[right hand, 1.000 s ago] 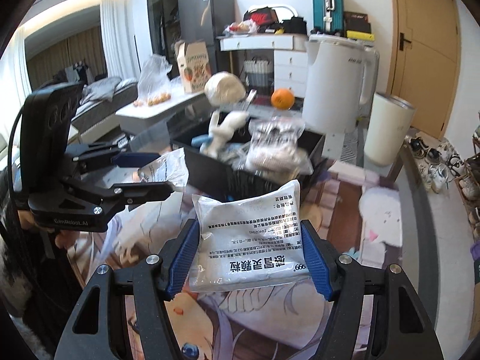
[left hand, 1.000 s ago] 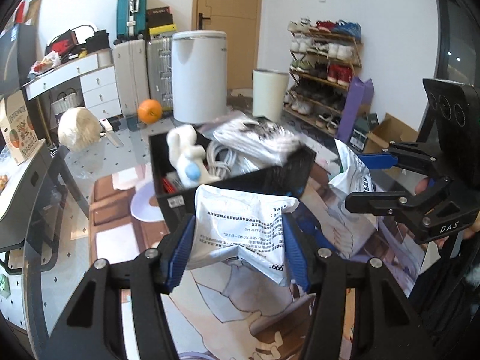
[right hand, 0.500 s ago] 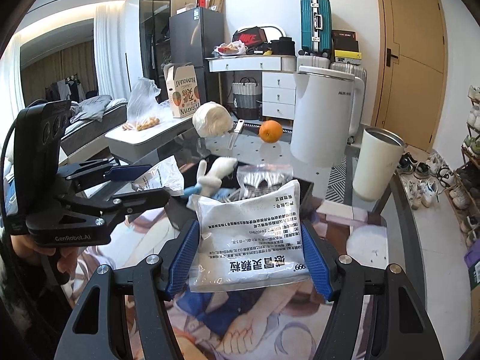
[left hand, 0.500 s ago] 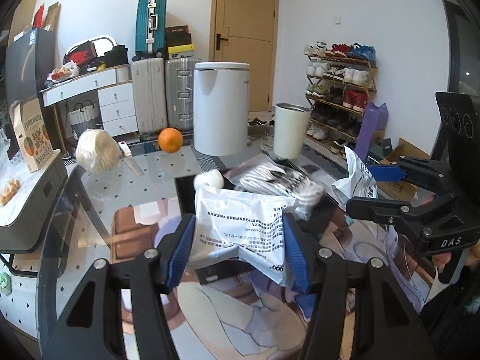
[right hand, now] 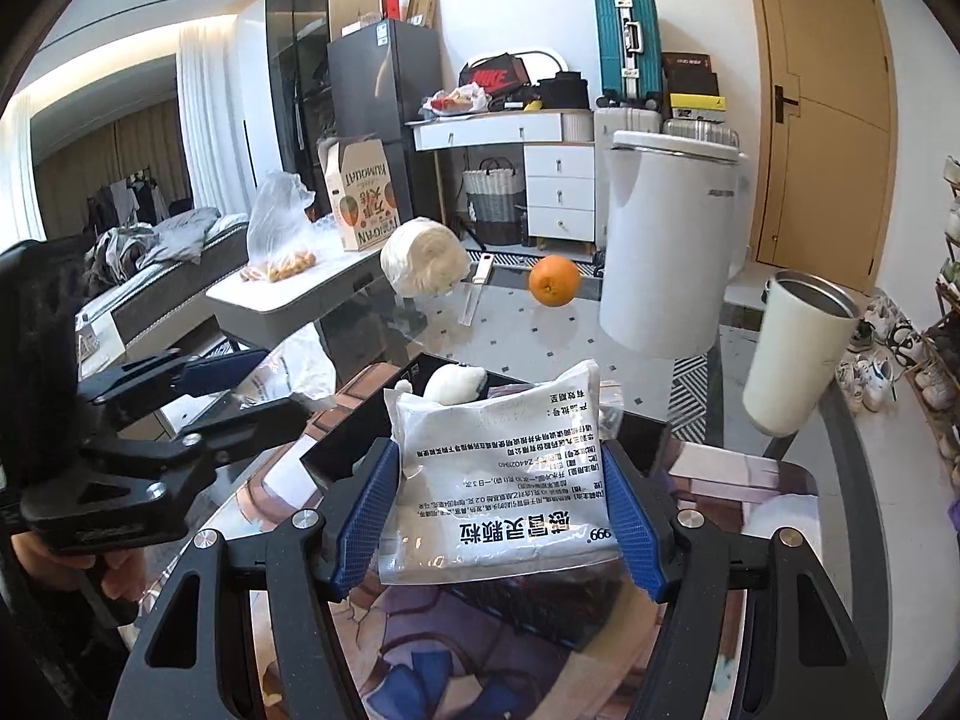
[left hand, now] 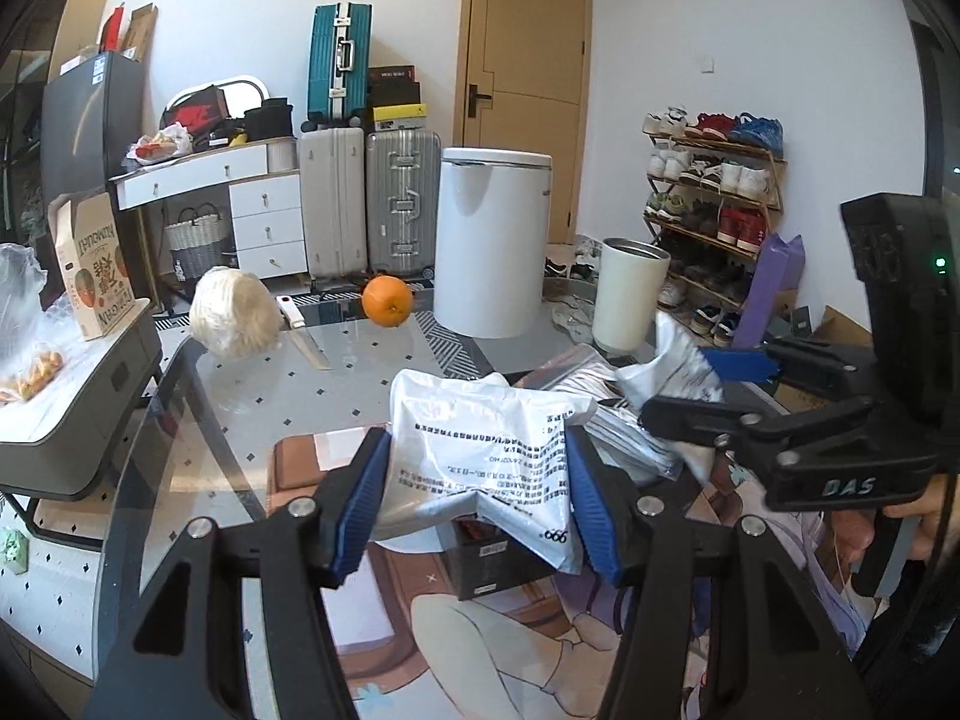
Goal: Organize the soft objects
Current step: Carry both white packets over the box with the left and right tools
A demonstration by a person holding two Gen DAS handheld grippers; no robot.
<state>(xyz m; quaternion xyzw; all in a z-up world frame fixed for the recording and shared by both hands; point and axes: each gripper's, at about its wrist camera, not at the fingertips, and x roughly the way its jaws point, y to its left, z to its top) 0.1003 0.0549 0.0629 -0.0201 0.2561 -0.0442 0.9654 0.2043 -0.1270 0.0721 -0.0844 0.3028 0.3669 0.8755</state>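
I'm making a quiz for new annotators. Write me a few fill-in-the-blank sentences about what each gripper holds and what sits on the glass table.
1. The left gripper is shut on a white ____.
2. The right gripper grips a white packet above the black ____.
3. The round fruit on the glass table is coloured ____.

Missing words: packet; bin; orange

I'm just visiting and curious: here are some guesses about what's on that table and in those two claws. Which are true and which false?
1. Each claw grips a white printed pouch. True: left claw holds the crumpled pouch, right claw the flat pouch.
2. The orange sits inside the black bin. False: it rests on the glass table.
3. The cream tumbler stands open-topped. True.
4. A soft white toy lies on the floor. False: it pokes out of the black bin.
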